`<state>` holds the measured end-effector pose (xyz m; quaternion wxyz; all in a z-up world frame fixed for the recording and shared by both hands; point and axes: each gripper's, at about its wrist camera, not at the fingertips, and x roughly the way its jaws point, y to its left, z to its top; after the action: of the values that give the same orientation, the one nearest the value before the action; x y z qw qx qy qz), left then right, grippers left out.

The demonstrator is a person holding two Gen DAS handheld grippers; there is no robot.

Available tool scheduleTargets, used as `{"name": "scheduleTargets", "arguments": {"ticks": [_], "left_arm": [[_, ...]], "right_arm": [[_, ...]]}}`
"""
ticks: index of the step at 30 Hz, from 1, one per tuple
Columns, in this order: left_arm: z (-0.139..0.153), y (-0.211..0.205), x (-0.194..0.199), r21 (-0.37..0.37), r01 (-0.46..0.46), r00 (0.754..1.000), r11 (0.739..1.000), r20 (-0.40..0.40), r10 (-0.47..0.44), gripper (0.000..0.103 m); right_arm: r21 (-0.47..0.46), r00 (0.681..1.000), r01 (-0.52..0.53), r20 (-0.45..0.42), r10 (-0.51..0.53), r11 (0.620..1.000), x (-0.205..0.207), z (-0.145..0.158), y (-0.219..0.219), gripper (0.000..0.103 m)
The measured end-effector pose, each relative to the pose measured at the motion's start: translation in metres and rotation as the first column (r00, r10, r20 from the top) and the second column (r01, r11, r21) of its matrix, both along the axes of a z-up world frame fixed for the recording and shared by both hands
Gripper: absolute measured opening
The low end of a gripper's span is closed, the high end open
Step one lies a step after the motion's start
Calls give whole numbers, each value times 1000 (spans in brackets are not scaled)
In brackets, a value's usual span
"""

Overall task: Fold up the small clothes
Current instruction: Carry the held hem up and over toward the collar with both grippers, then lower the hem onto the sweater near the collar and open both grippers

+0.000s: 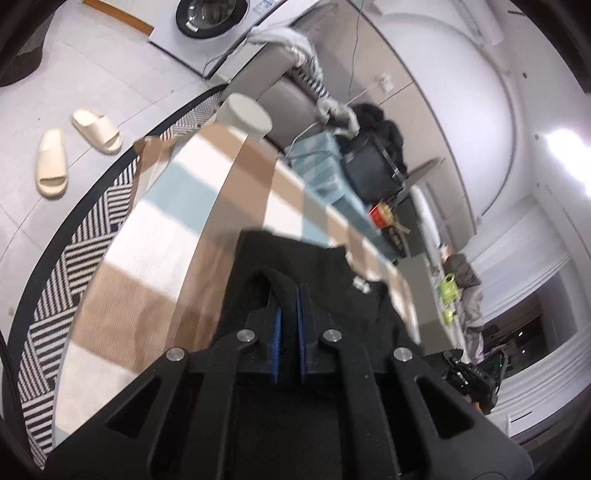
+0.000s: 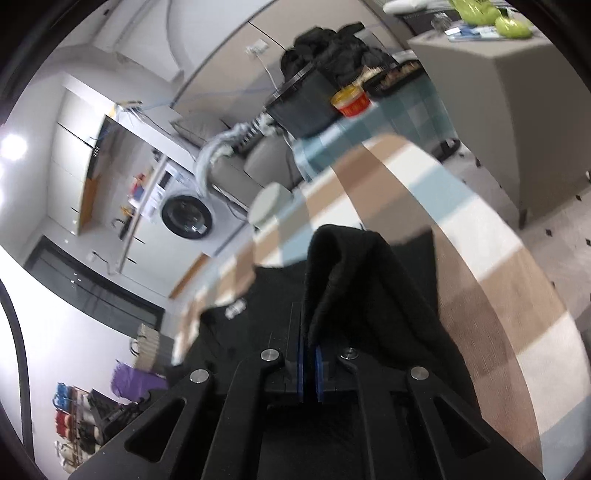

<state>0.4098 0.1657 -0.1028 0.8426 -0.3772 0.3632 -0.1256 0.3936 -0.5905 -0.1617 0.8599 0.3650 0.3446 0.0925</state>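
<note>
Your left gripper [image 1: 288, 295] sits low in the centre of its frame with both blue-padded fingers [image 1: 276, 343] drawn close together, a fold of the black garment [image 1: 332, 291] pinched between them and looping over the fingertips. Left of it in that view, a black-and-white zigzag rug [image 1: 85, 251] curves along the floor, and a pair of cream slippers [image 1: 74, 155] lies on the pale tiles in the upper left. At the top edge stands a washing machine [image 1: 210, 16]. The garment spreads from the gripper toward the right over a checked tablecloth [image 1: 166, 229] of brown, white and pale blue squares; a small white label shows on the dark cloth right of centre. Beyond the cloth's far edge a pale round stool [image 1: 245, 116] stands, and a red tub [image 1: 382, 216] sits farther right. Your right gripper [image 2: 309, 343] is also low and central in its frame, its blue pads nearly together and clamped on a thick bunched ridge of the same black garment, which rises above the fingertips and drapes down to the right. In that view the washing machine sits at middle left, the stool just above the garment's top edge, and the red tub in the upper right beside a dark bin. Both views are blurred.
</note>
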Motion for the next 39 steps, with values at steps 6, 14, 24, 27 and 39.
{"name": "scheduleTargets", "arguments": {"ticks": [6,14,24,27,39], "left_arm": [[15,9,34,-20,-60,998,998,18,61,5],[-15,39,66,-53,-232,971,971,-75,228,48],[-20,7,41,15,-41,993,999,-107,42,53],[-24,-12,49,27,25,992,999,-128,-21,54],[-22,12,58,-98,-98,991,990,-97,88,54]], "right_arm": [[0,1000,-2,28,2,1000,35,25,6,4],[77,996,33,-80,-27,996,84,-4,1,35],[142,971,-131,-184,156,981,79,-36,35,45],[108,960,-192,-187,209,975,93,-38,59,45],[43,982,-176,-65,178,983,107,-8,58,46]]}}
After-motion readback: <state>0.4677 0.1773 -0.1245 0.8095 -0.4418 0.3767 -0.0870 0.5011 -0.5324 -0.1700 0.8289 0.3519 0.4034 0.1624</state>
